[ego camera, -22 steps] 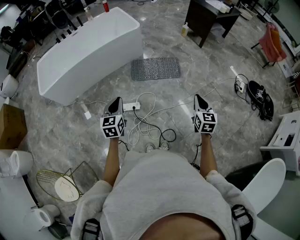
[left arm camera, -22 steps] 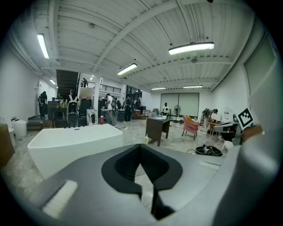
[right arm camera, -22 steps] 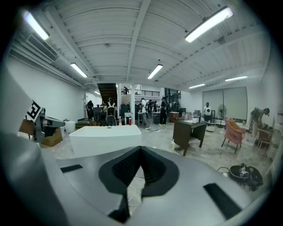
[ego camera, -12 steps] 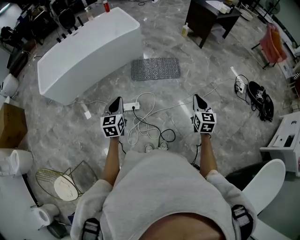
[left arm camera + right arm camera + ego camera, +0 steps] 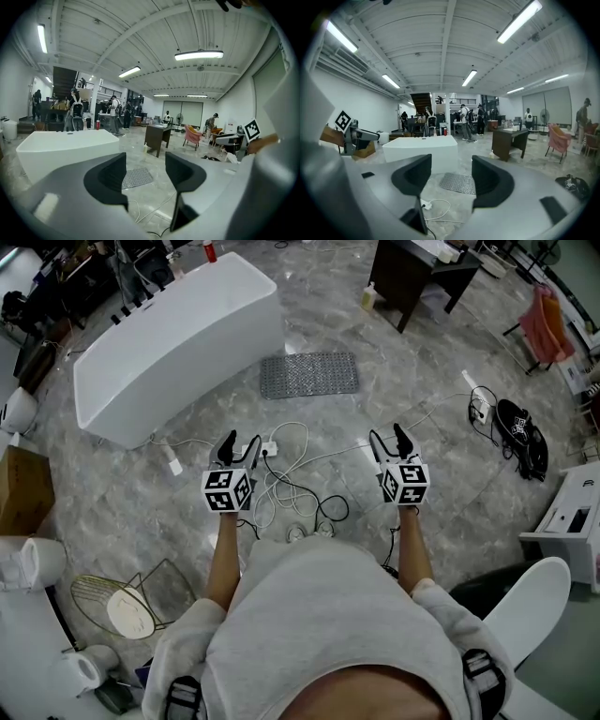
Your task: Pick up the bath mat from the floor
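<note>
The grey, textured bath mat (image 5: 309, 375) lies flat on the marble floor beside the white bathtub (image 5: 178, 343). It shows small between the jaws in the left gripper view (image 5: 136, 178) and the right gripper view (image 5: 458, 183). Both grippers are held out in front of the person, well short of the mat and above the floor. My left gripper (image 5: 241, 441) is open with nothing between its fingers, also seen as the left gripper (image 5: 145, 173). My right gripper (image 5: 386, 434) is open and empty too, as is plain on the right gripper (image 5: 451, 180).
White cables and a power strip (image 5: 263, 450) trail over the floor between the grippers and the mat. A dark desk (image 5: 412, 273) stands at the back, a black bag (image 5: 520, 439) at the right, a wire basket (image 5: 131, 601) at the lower left.
Both grippers' jaws stood shut in the earlier frames and now stand open. The hands have stayed in nearly the same place.
</note>
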`<state>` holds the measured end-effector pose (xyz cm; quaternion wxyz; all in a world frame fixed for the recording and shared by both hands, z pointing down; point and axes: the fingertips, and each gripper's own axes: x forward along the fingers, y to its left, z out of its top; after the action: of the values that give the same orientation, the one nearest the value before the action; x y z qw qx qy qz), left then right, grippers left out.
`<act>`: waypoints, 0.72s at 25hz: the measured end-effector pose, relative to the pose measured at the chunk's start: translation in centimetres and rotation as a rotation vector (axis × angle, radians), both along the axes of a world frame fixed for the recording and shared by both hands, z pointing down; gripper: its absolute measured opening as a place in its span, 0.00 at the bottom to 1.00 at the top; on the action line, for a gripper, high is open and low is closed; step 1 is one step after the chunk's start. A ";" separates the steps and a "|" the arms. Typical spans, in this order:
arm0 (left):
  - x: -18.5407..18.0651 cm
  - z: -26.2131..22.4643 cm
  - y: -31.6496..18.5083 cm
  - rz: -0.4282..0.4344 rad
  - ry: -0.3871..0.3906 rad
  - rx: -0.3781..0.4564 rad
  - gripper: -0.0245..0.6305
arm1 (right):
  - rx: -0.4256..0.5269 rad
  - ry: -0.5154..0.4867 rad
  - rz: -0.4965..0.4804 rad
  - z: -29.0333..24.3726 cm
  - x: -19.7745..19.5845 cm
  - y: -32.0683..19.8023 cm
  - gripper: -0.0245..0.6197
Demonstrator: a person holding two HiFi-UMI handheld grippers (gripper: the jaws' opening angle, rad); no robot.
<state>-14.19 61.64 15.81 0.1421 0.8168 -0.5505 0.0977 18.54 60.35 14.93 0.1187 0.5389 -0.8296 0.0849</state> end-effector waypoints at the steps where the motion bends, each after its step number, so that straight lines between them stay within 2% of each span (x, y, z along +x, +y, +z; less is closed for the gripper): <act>1: 0.3 0.0 0.0 0.000 -0.001 0.000 0.42 | -0.003 0.004 -0.002 0.1 0.1 -0.1 0.41; 18: 3.8 0.9 0.8 -0.053 -0.008 -0.005 0.41 | -0.025 0.017 -0.047 1.7 2.1 -0.7 0.41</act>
<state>-10.37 62.41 16.68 0.1444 0.8012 -0.5723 0.0987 20.66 59.67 16.68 0.1343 0.5186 -0.8399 0.0877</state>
